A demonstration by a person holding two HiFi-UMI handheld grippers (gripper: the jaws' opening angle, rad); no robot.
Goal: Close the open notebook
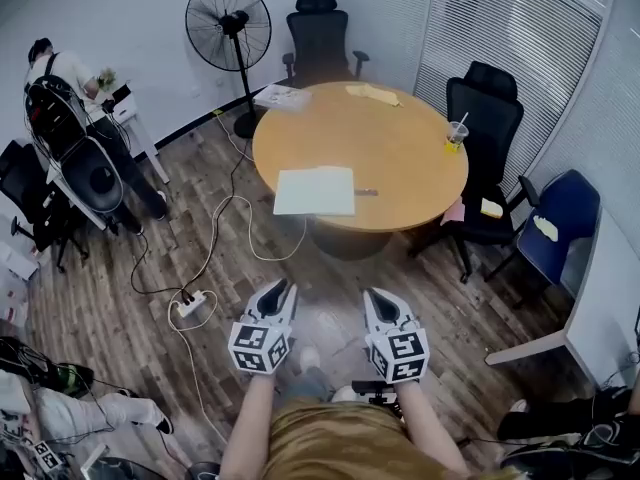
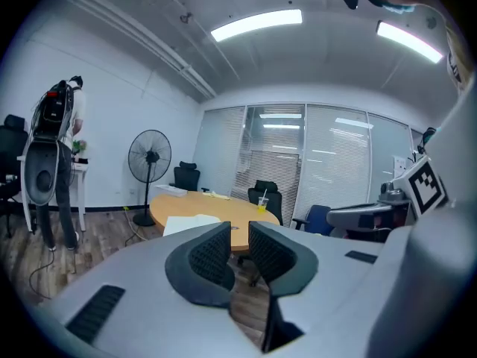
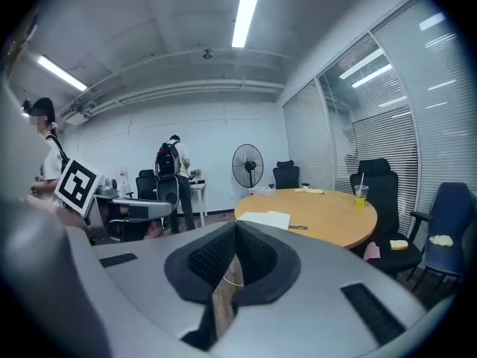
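Left gripper (image 1: 278,288), right gripper (image 1: 379,297) side by side, well short of notebook (image 1: 315,190).

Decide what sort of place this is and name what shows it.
Probably an office meeting room: a round wooden table with black office chairs around it, blinds along one wall, and a pedestal fan.

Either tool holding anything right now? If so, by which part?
Nothing held: left tool jaws slightly apart, right tool jaws together, both empty; notebook lies open on the table, untouched.
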